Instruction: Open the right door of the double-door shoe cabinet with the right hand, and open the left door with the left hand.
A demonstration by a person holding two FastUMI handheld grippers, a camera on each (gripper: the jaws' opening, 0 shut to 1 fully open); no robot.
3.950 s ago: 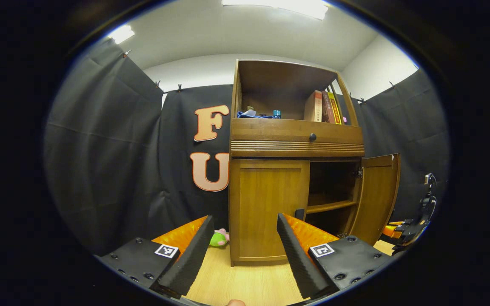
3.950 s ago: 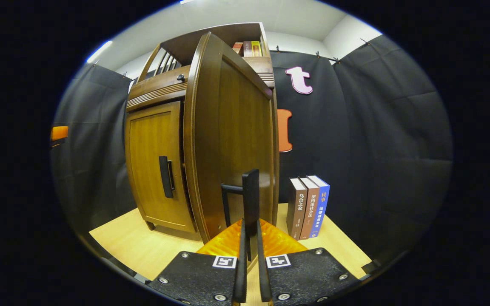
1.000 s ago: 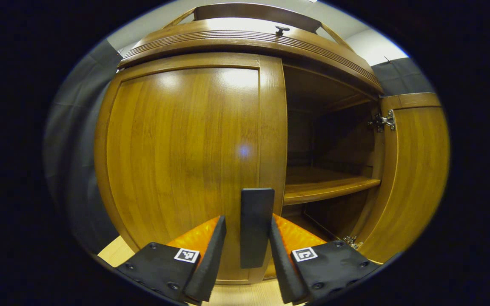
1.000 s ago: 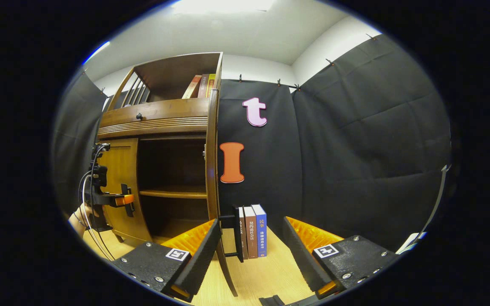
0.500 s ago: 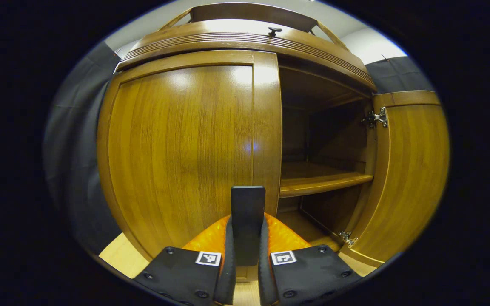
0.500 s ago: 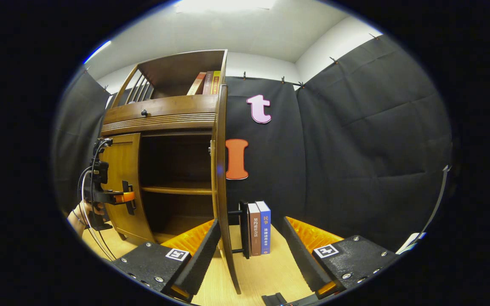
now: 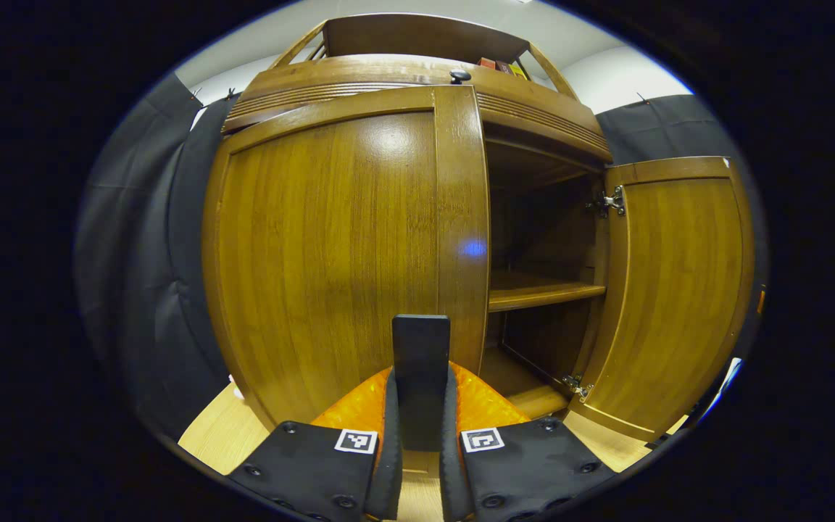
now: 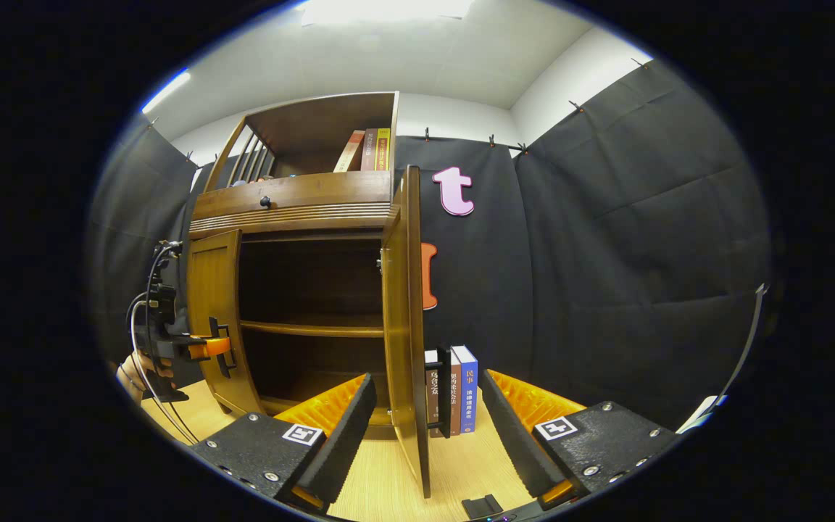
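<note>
The wooden shoe cabinet (image 7: 359,72) stands close in the left gripper view. My left gripper (image 7: 421,395) is shut on the dark upright handle (image 7: 421,348) of the left door (image 7: 330,246), which stands slightly ajar. The right door (image 7: 671,290) is swung wide, baring a shelf (image 7: 544,293). In the right gripper view the right door (image 8: 409,326) is edge-on, its handle (image 8: 443,391) just beyond my open right gripper (image 8: 426,428), which touches nothing. The left gripper (image 8: 204,348) and a hand (image 8: 138,373) show at the left door (image 8: 211,319).
Three books (image 8: 461,391) stand on the wooden floor (image 8: 454,471) behind the right door, against the black cloth wall. More books (image 8: 367,148) sit on the cabinet's top shelf above a drawer with a round knob (image 8: 265,201).
My left gripper closed on the left door's handle and the door has begun to swing outward. My right gripper, open, has backed a little off the wide-open right door.
</note>
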